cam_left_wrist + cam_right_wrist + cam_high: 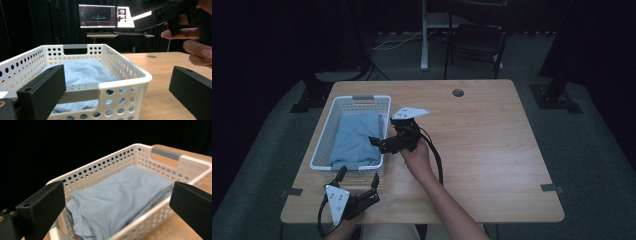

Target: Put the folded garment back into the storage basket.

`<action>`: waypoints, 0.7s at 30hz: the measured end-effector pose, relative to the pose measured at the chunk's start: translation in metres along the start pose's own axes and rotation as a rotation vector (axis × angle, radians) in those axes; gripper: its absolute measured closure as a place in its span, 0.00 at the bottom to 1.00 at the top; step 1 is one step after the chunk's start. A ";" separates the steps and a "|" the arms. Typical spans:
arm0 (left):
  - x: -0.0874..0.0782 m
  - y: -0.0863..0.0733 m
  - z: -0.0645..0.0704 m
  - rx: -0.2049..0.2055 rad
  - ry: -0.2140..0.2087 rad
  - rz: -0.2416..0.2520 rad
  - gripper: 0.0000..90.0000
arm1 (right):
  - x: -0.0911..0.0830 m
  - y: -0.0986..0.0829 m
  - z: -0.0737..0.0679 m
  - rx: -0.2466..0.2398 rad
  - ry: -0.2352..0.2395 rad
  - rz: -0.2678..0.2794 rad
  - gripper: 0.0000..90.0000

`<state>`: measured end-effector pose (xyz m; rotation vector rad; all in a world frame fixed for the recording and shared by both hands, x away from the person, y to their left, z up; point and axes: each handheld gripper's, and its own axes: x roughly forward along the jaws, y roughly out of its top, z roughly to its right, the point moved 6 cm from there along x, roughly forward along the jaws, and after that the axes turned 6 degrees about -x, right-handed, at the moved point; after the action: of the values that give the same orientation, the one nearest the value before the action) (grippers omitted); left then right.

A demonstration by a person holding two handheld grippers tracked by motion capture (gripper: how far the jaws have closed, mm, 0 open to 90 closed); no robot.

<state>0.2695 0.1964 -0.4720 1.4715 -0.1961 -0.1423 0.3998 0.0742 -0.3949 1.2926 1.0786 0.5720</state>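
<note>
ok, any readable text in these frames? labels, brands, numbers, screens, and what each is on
None can be read.
Monitors behind the table: lit graphics in the left gripper view, any text too small and blurred to read.
White basket: no label or brand visible on its perforated walls or grey handles.
Blue cloth in the basket: plain, no tag showing.
Grey plates on the left tongs and right tongs: only small dots, no writing.

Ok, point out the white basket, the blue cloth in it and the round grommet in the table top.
white basket [323,141]: high view, on its left perforated wall.
blue cloth [120,195]: right gripper view, on the middle of the folded fabric.
round grommet [458,92]: high view, on its dark centre.
</note>
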 end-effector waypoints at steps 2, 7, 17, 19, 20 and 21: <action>0.000 0.000 0.000 0.002 0.000 -0.002 0.02 | -0.007 0.000 0.000 -0.018 -0.013 0.000 0.00; 0.000 0.000 0.000 0.002 0.000 -0.003 0.02 | -0.017 -0.002 -0.001 -0.037 -0.027 -0.005 0.00; 0.000 0.000 0.000 0.002 0.000 -0.002 0.02 | -0.043 -0.003 0.002 -0.033 -0.052 0.011 0.00; 0.000 0.000 0.000 0.002 0.000 -0.001 0.02 | -0.049 -0.003 0.004 -0.037 -0.065 0.018 0.00; 0.000 0.000 0.000 0.002 0.000 -0.001 0.02 | -0.052 -0.003 0.005 -0.032 -0.064 0.020 0.00; 0.000 0.000 0.000 0.002 0.000 -0.001 0.02 | -0.054 -0.003 0.005 -0.030 -0.068 0.025 0.00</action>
<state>0.2695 0.1966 -0.4720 1.4734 -0.1957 -0.1428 0.3801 0.0250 -0.3816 1.2923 0.9955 0.5565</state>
